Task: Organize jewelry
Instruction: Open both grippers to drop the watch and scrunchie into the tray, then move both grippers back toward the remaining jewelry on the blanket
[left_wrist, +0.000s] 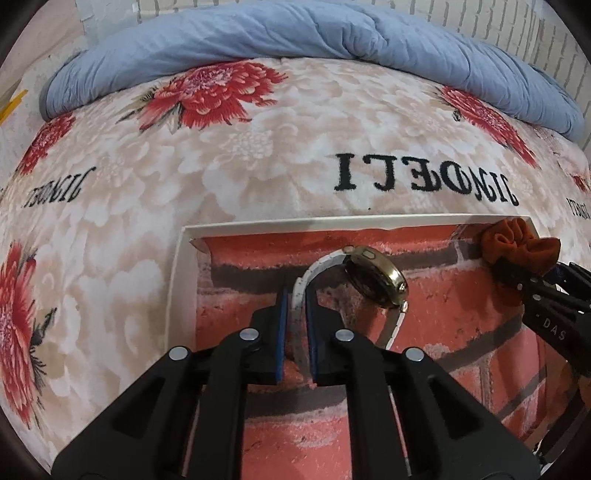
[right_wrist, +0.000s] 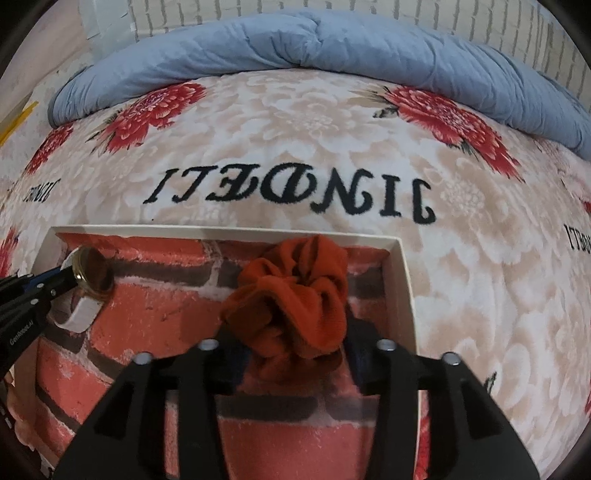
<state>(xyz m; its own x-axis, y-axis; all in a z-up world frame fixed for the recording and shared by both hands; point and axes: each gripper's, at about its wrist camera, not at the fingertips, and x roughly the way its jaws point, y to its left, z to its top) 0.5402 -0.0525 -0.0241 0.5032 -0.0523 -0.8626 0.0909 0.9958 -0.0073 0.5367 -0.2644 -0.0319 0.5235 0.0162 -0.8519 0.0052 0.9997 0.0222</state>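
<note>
Pinching the watch (left_wrist: 376, 275) by its stiff white strap, the left hand-held gripper (left_wrist: 295, 332) dangled the heavy case; the right hand-held gripper (right_wrist: 295, 354) squeezed a soft scrunchie (right_wrist: 295, 295)

The right gripper (right_wrist: 295, 354) is clamping a rust-orange scrunchie (right_wrist: 291, 295) between its fingers (right_wrist: 229, 354), holding it over the brick-patterned floor of a white-walled box (right_wrist: 400, 280). At the left edge, the left gripper (right_wrist: 55, 284) is reaching into the box and gripping the white strap of a gold-rimmed watch (right_wrist: 94, 273). The box is sitting on a floral blanket (right_wrist: 295, 147) covering the bed, with a blue duvet (right_wrist: 295, 44) lying bunched behind it.
</note>
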